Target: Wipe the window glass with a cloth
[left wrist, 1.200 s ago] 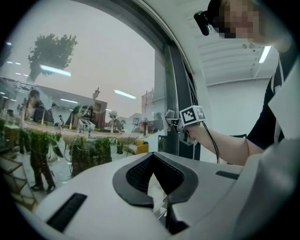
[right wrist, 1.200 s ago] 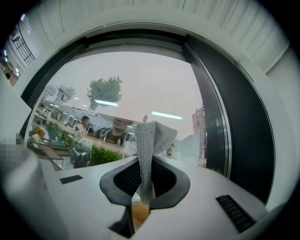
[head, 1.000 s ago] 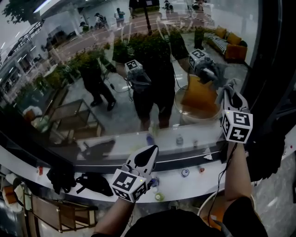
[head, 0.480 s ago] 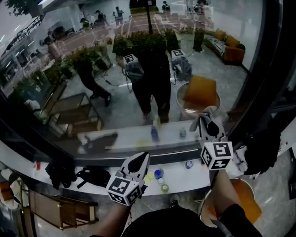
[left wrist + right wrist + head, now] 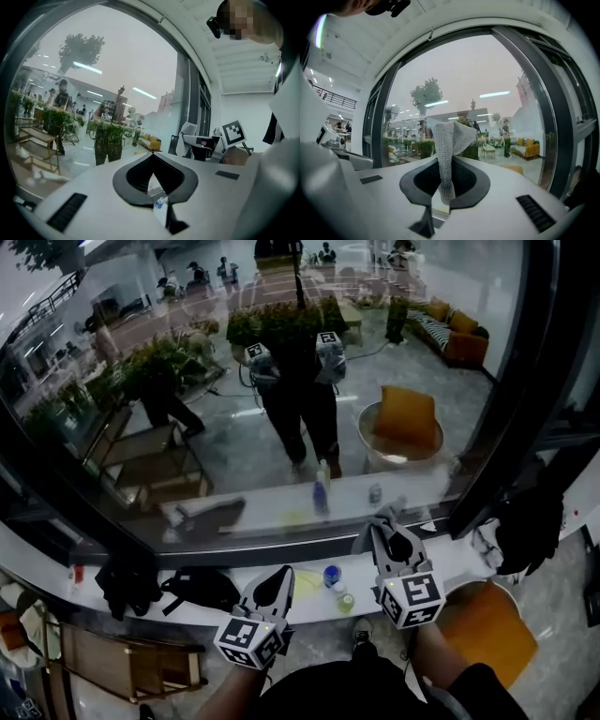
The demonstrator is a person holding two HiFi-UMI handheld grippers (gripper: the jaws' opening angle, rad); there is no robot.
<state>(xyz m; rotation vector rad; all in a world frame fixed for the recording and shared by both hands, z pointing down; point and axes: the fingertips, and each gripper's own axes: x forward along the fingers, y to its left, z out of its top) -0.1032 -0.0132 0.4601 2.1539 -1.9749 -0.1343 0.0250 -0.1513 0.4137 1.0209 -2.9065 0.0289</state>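
Cloth: grey knit, clamped between the jaws of the right gripper, its free end standing past the tips, likely so fabric meets the window glass first; held near the glass's lower edge. Left gripper: jaws together, empty, idle below the glass

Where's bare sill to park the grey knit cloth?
Bare white sill between the right claw, shut on the grey knit cloth, and the crumpled white rag. Crowded mid-sill: blue-capped bottle, yellow note; black bags fill the left.
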